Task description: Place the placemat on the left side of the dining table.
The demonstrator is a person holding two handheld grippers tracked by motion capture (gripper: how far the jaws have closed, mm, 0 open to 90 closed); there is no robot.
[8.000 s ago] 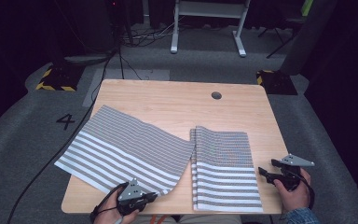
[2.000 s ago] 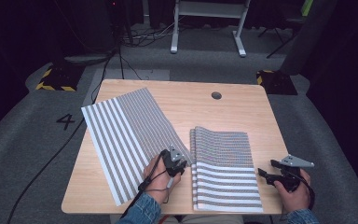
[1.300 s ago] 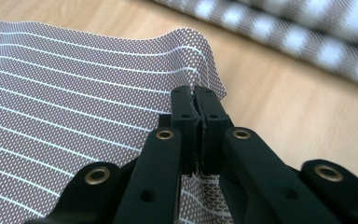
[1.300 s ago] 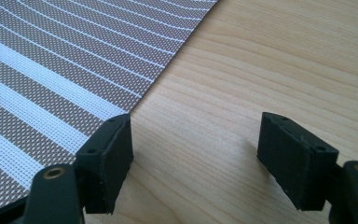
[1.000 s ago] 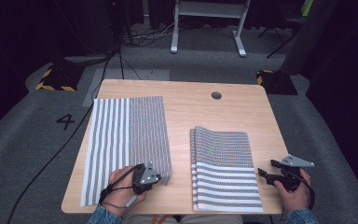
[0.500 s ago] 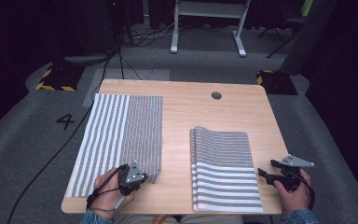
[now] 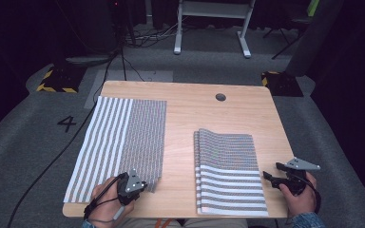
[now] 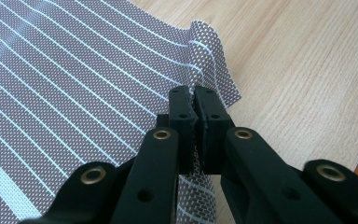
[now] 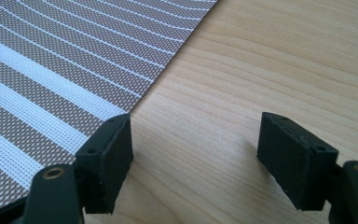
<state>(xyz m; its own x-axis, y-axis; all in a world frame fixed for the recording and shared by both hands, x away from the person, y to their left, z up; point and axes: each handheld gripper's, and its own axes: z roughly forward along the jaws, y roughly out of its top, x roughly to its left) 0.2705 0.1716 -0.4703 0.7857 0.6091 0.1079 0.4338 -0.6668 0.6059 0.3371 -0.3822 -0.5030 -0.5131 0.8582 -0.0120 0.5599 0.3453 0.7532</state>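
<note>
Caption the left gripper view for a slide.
Left gripper pinching the striped mat's corner on the wooden table.

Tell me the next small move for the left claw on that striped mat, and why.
Probably open the left claw and let go of the striped mat. Its jaws are shut on the mat's near corner, which stands up in a small pucker, while the rest of the mat lies flat and square on the table. The right claw rests open beside the stack of mats.

striped cloth [image 7: 123, 137] dragged left, straightened
</note>
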